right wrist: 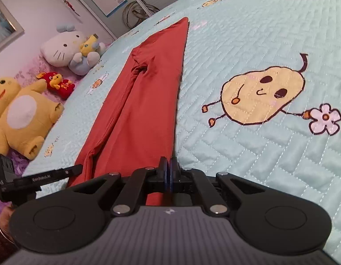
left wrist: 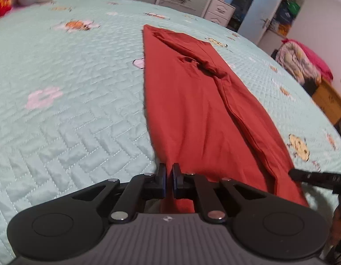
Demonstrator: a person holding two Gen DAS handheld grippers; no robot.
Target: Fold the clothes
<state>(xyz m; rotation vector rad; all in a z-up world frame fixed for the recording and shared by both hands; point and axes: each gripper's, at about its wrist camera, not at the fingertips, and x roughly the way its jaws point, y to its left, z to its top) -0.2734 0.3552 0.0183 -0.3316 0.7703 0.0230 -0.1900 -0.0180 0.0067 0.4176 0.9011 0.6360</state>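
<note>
While both tools, left tool (left wrist: 168, 172) and right tool (right wrist: 169, 167), are pinching the red garment's (left wrist: 192, 101) near corners, lifting evenly is keeping the fold square on the bed (left wrist: 71, 110).

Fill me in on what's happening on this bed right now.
A person is folding clothes with a handheld gripper in each hand. A rust-red garment, already folded into a long narrow strip, lies stretched across the light green quilted bedspread. The left gripper is shut on one near corner of the strip, and the right gripper is shut on the other near corner. The far end lies flat on the bedspread. Plush toys sit along the bed's edge.
</note>
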